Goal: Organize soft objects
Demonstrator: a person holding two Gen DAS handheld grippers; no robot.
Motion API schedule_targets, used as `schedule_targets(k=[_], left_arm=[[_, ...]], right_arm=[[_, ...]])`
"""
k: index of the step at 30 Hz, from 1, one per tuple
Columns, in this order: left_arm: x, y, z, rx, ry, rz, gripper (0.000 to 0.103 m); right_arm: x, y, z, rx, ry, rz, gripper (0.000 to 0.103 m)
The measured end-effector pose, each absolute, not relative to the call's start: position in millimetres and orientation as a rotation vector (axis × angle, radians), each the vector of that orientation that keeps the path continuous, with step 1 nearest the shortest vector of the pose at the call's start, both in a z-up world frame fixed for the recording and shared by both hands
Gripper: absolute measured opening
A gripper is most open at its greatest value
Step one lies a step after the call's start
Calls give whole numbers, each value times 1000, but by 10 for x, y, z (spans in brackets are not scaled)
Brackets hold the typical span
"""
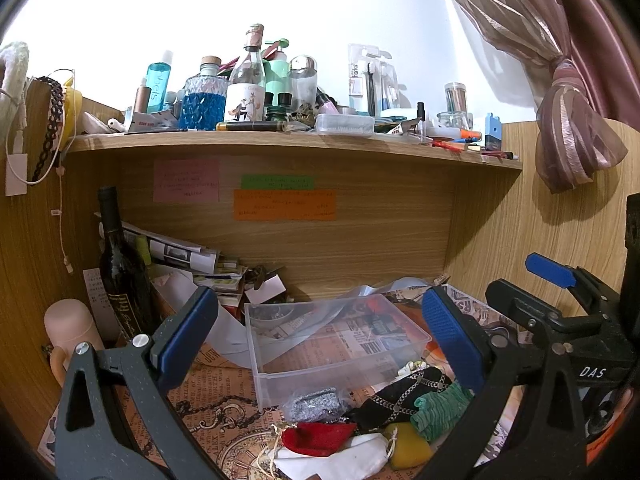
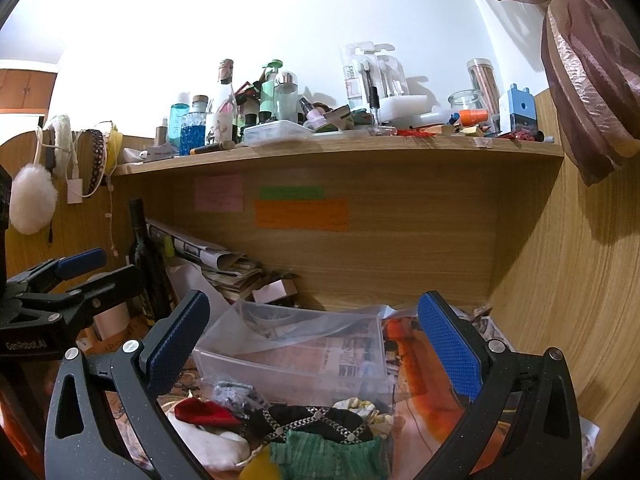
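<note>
The soft objects lie in one loose pile on the paper-covered worktop [image 1: 224, 412], directly against the near wall of the clear rectangular plastic bin [image 1: 328, 344]. The bin holds nothing soft at present.

Both claws are spread wide and hold nothing. The left claw [image 1: 316, 336] frames the bin between its blue pads, with the pile below and slightly to the right of its centreline. The right claw [image 2: 312, 344] sits beside it, with the pile spread low between its fingers.

Pile layout:
- The green ribbed knit cloth [image 2: 328, 456] lies nearest the right claw, low on its centreline. It is the better first pick for that claw.
- The black pouch with silver chain lattice [image 2: 316, 422] runs left to right across the right wrist view, partly on top of the green cloth.
- The red felt piece [image 1: 318, 436] and the white cloth bag [image 1: 336, 460] lie on the left side of the pile, closer to the left claw.
- The yellow rounded soft piece [image 1: 408, 446] sits between the white bag and the green cloth.

In both views the bin lies straight ahead, beyond the pile. Its long axis runs roughly left to right, angled slightly away at the right end. Judged from this layout, a transfer calls for a short forward carry over the near wall.
</note>
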State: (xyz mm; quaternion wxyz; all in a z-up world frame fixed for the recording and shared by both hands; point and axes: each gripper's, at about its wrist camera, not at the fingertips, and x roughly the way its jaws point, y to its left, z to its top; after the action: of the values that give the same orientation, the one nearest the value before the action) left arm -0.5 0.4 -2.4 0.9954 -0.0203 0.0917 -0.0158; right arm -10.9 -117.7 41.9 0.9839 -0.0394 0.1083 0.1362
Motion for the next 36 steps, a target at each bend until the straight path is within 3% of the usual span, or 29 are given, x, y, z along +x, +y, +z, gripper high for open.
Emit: schedule_targets(k=[14, 27, 31, 36], left_arm=[[71, 4, -107, -46, 238, -58, 103], [338, 124, -794, -95, 483, -90, 103], [424, 217, -1014, -143, 577, -92, 90], [519, 290, -1226, -174, 650, -75, 86]], right_arm=[[-42, -1201, 355, -79, 249, 264, 103], [199, -1381, -196, -53, 477, 263, 103], [214, -1404, -411, -52, 554, 273, 103], [253, -1508, -647, -21, 644, 273, 103]])
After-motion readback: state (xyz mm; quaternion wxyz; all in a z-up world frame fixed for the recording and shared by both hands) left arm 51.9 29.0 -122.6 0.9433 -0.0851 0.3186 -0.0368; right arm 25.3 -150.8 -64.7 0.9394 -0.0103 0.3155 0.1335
